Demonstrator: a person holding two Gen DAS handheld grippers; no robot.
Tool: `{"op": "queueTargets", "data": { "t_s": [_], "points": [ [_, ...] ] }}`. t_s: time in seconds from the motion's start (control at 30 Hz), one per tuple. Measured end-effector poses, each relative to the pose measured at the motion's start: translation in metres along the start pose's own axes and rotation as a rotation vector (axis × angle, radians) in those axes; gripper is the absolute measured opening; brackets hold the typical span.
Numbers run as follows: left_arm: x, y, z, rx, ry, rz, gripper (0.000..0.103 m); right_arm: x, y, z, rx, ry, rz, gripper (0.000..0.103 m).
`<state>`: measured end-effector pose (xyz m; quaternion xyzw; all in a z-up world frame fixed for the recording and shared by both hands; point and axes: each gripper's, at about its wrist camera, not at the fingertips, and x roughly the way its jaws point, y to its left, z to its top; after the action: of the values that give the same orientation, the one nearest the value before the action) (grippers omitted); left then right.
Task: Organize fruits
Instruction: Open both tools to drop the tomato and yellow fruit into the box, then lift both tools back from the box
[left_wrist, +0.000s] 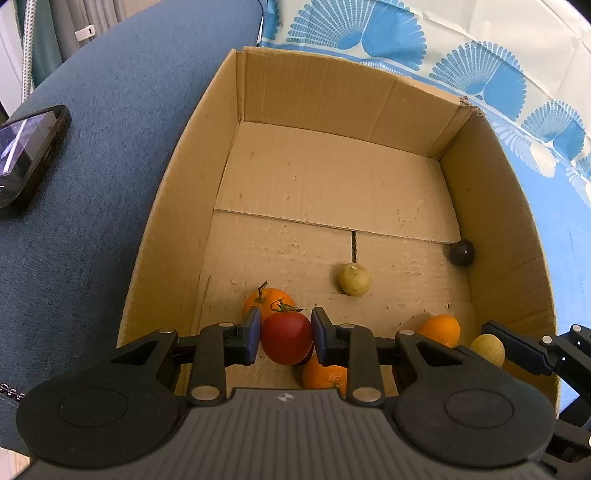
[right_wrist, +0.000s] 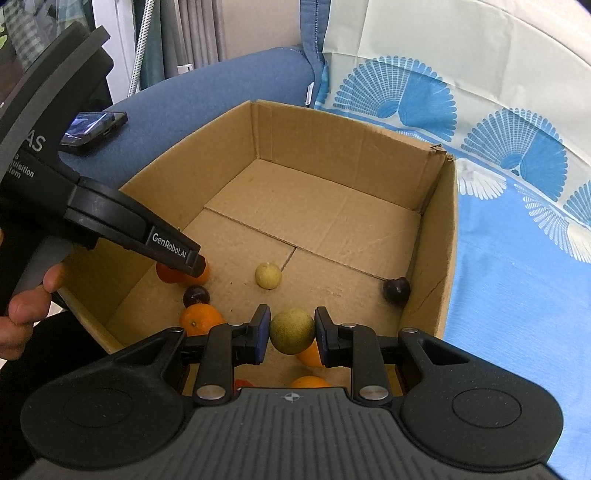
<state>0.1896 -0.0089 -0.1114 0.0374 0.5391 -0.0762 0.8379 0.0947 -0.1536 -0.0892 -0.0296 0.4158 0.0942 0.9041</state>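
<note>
An open cardboard box (left_wrist: 177, 206) (right_wrist: 448, 236) holds loose fruit. My left gripper (left_wrist: 286, 338) is shut on a red tomato (left_wrist: 287, 336) just above the box floor, near its left wall. Oranges (left_wrist: 271, 297) (left_wrist: 441, 328) (left_wrist: 325, 374) lie around it. My right gripper (right_wrist: 291, 332) is shut on a yellow-green round fruit (right_wrist: 291, 331), which also shows in the left wrist view (left_wrist: 488, 349). A second yellow-green fruit (left_wrist: 354, 278) (right_wrist: 268, 275) and a dark plum (left_wrist: 461, 252) (right_wrist: 396, 290) lie further in. Another dark plum (right_wrist: 196, 295) and an orange (right_wrist: 199, 319) lie beneath the left gripper.
The box stands on a blue upholstered seat (left_wrist: 92, 147) beside a blue-and-white patterned cloth (right_wrist: 517, 240). A black phone (left_wrist: 26, 155) (right_wrist: 94, 127) lies on the seat, left of the box. Curtains (right_wrist: 192, 33) hang behind.
</note>
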Motion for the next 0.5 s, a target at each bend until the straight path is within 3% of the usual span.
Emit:
{"op": "queueTargets", "data": {
  "t_s": [0.3, 0.37, 0.4, 0.43, 0.47, 0.5],
  "points": [
    [0.0058, 0.0028, -0.0014, -0.006, 0.013, 0.011, 0.035, 0.0052, 0.001, -0.0019, -0.009, 0.008, -0.002, 0.027],
    [0.0058, 0.0046, -0.0005, -0.019, 0.017, 0.007, 0.063, 0.0067, 0.0001, -0.0017, -0.007, 0.01, -0.002, 0.027],
    [0.0053, 0.0058, 0.0004, -0.025, 0.024, -0.033, 0.069, 0.0068, -0.0005, -0.0016, -0.006, 0.008, 0.001, 0.028],
    [0.0037, 0.0052, 0.0008, -0.024, 0.031, -0.066, 0.08, 0.0059, -0.0016, -0.0015, -0.002, 0.001, 0.012, 0.036],
    [0.0007, 0.0031, 0.0003, -0.02, 0.03, -0.078, 0.088, 0.0043, -0.0024, -0.0011, 0.003, -0.004, 0.021, 0.06],
    [-0.004, -0.0004, -0.001, -0.011, 0.014, -0.068, 0.092, 0.0022, -0.0028, -0.0008, 0.007, -0.007, 0.019, 0.072]
  ]
}}
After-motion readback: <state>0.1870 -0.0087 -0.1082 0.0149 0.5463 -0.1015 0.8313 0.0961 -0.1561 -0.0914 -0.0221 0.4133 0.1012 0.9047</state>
